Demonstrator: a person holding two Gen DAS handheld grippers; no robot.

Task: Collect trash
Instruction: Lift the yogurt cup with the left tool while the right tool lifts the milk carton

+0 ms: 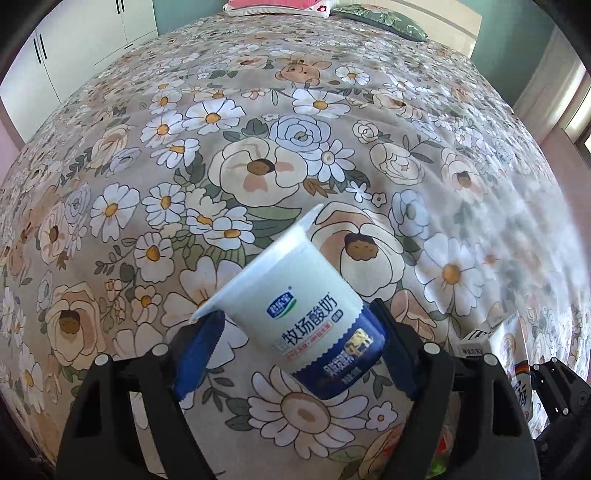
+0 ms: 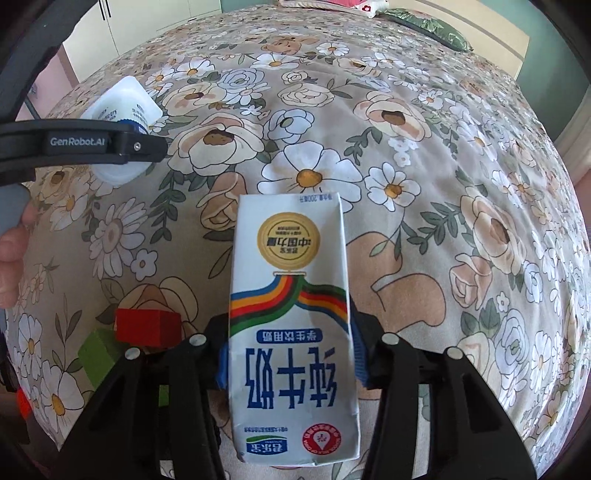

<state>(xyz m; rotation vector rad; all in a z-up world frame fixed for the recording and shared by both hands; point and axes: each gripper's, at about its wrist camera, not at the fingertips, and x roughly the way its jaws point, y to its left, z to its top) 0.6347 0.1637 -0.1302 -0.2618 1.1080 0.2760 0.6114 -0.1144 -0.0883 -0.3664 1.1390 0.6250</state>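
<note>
In the left wrist view a white and blue yogurt cup sits tilted between the blue pads of my left gripper. Its base presses on the right pad and its rim rests on the left one. The right wrist view shows the same cup at the left, clamped behind a black finger. My right gripper is shut on a white milk carton with a rainbow stripe, its pads pressing both narrow sides. That carton also shows at the lower right of the left view.
A floral bedspread covers the whole bed. A red block and a green block lie by the right gripper's left side. A hand shows at the left edge. Pillows lie at the far end, with white wardrobes beyond.
</note>
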